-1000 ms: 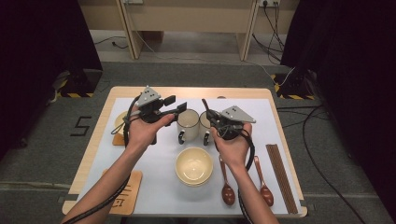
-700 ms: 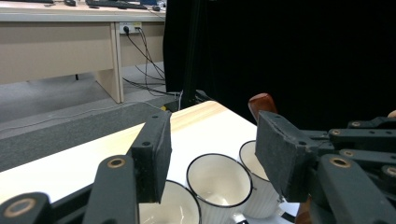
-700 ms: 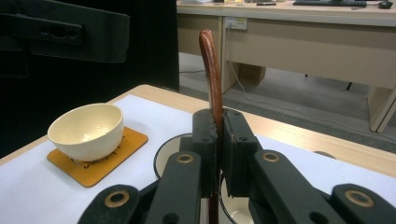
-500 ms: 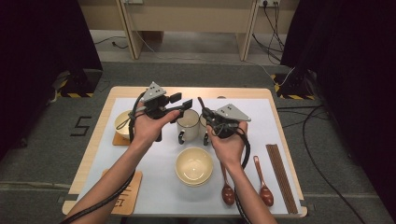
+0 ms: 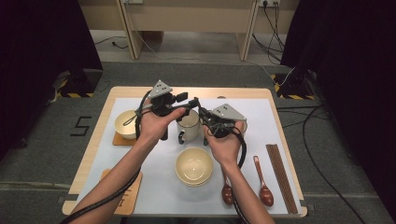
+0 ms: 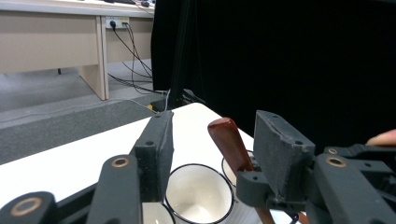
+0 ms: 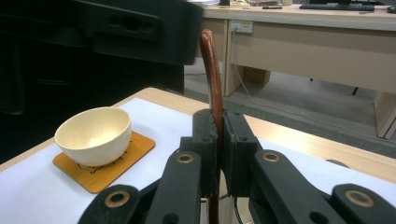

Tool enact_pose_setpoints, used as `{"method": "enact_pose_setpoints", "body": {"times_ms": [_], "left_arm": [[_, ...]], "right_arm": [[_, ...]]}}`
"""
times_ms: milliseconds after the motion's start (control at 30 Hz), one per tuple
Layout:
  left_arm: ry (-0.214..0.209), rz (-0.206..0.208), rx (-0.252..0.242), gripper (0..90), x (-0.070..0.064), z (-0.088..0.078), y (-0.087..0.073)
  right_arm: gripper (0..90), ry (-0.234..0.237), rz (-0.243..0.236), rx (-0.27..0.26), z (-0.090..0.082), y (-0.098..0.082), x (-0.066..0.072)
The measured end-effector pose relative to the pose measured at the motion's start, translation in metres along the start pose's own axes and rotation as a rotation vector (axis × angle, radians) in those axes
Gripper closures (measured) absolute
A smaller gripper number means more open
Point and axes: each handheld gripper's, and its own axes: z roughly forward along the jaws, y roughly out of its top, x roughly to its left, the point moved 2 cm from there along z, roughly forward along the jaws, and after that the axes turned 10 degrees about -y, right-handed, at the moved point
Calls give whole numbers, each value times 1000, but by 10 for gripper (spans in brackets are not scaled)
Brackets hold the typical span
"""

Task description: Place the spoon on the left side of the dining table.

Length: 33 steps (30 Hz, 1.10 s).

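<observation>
I have the right gripper [image 5: 204,117] pressed together on the handle of a brown wooden spoon [image 7: 212,70], and I hold it above the middle of the table [image 5: 271,95], just over the white mug [image 5: 188,125], so the free end of the handle stands up in the air where the other tool can reach it. In the right gripper view the handle rises straight out of the pinch, curved at its top, with the black body of the left tool just behind it. My left gripper [image 6: 212,144] stands spread, its jaws have just been closing a little, and the rounded end of the spoon sits between them; in the left gripper view it lies close to the right-hand pad [image 6: 280,149], but I cannot tell whether it touches, and I see no pinch yet. I judge this to be a handover from right to left, which is why both tools meet nose to nose over the mugs. A cream bowl [image 5: 194,164] sits toward the near edge, and another bowl on a wooden coaster [image 7: 105,165] waits by the left edge. 2 more spoons [image 5: 264,186] and a set of chopsticks [image 5: 280,175] lie near the right corner on the near side, untouched.
</observation>
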Motion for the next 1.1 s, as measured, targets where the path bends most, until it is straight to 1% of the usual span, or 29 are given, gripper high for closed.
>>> {"method": "enact_pose_setpoints", "body": {"times_ms": [33, 233, 300, 433, 633, 700, 900, 967, 1067, 1100], "left_arm": [[-1, -4, 1, 484, 0, 1, 0], [-24, -34, 1, 521, 1, 7, -1], [-34, -53, -2, 541, 1, 8, -2], [-33, -63, 0, 573, 2, 10, -3], [-53, -78, -7, 660, 2, 11, -5], [-52, -82, -3, 672, 2, 10, -4], [-60, -59, -7, 721, -4, 7, -2], [-59, -39, -1, 736, -7, 5, -1], [-57, -18, 4, 738, -9, 4, 1], [-55, -14, 3, 739, -9, 4, 1]], "right_arm": [[850, 0, -6, -1, 0, 0, 1], [850, 6, 3, -6, 1, 1, 3], [850, 2, -5, -10, 0, 2, 3], [850, 4, -8, -20, 0, 3, 3], [850, 5, -7, -20, 1, 2, 5], [850, 6, -8, -20, 1, 2, 5], [845, 16, -7, -24, 1, 3, 7], [843, 21, -2, -26, 1, 3, 8], [836, 23, -13, -31, 0, 4, 8], [831, 25, -7, -27, 0, 5, 8]]}}
